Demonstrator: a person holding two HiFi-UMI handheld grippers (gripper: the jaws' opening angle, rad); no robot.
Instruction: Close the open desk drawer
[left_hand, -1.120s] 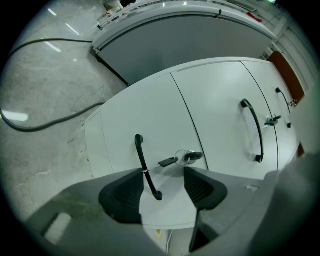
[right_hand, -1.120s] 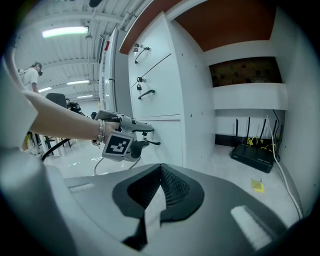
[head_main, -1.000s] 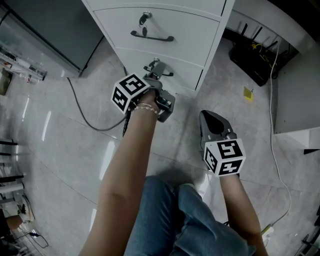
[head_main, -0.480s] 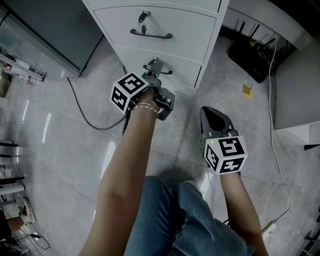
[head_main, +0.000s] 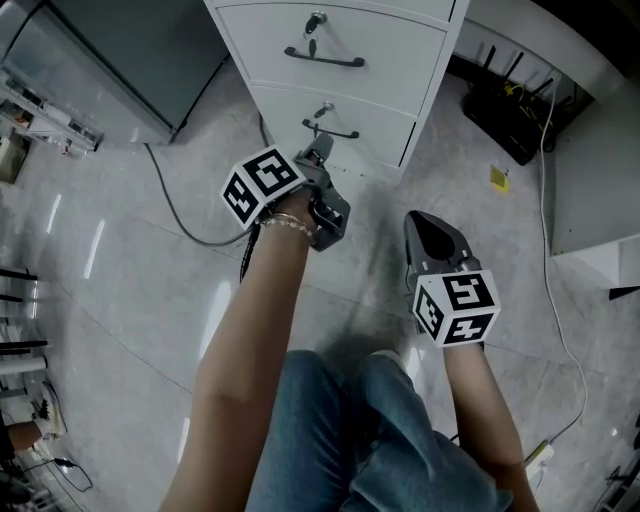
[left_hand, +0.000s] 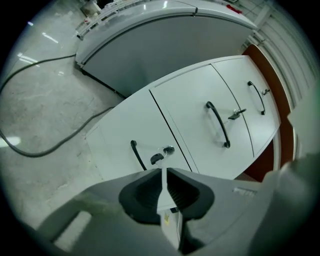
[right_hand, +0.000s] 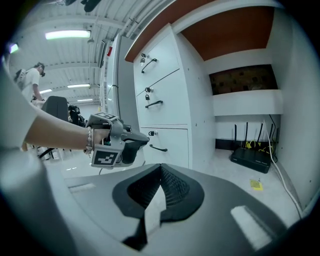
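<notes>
The drawer cabinet (head_main: 400, 50) is cut off by the head view's top edge.

Looking along the left tongs (left_hand: 163, 173): jaws just closed further, now down to a thin slit, with nothing between. Right beyond the tips, a white bottom drawer (left_hand: 122, 125) with a dark handle (left_hand: 136, 156) and a key (left_hand: 161, 154) in its lock. Next to it, a middle drawer (left_hand: 192, 115) with a longer handle (left_hand: 218, 125) and a second key (left_hand: 237, 114), then a top drawer (left_hand: 240, 75). All three fronts seemingly flush. At left, a dark cable (left_hand: 45, 146) lying on the pale floor (left_hand: 30, 100).
</notes>
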